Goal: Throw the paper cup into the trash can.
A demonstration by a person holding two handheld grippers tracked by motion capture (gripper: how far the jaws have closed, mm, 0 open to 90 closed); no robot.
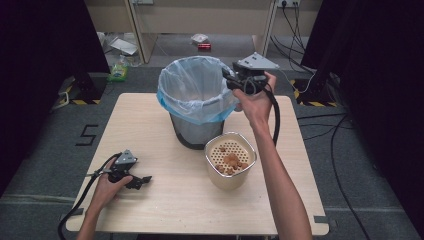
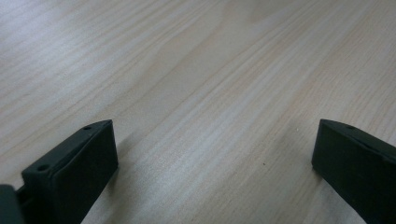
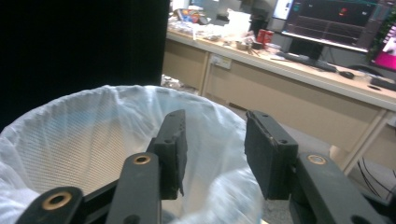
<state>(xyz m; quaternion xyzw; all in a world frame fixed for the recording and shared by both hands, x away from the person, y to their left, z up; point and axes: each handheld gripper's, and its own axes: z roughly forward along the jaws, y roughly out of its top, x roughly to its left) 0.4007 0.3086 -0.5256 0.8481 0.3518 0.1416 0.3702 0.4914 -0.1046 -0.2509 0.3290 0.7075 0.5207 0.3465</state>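
Right tongs (image 1: 229,80) are up over the rim of the lined trash bin (image 1: 192,95), jaws apart with nothing in them. Left tongs (image 1: 142,180) rest wide apart on the counter (image 1: 165,200). Strainer pot (image 1: 230,160) with brown bits sits just in front of the bin.

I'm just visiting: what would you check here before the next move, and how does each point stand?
1. Right tool over the lined bin: ok.
2. Right tool empty, jaws apart with nothing between them: ok.
3. Bin liner folded over the rim, mouth open: ok.
4. Cream container upright beside the bin, brown pieces in its strainer: ok.
5. Left tool resting on the table, jaws wide, nothing between them: ok.
6. Whether anything dropped landed in the bin: cannot tell.
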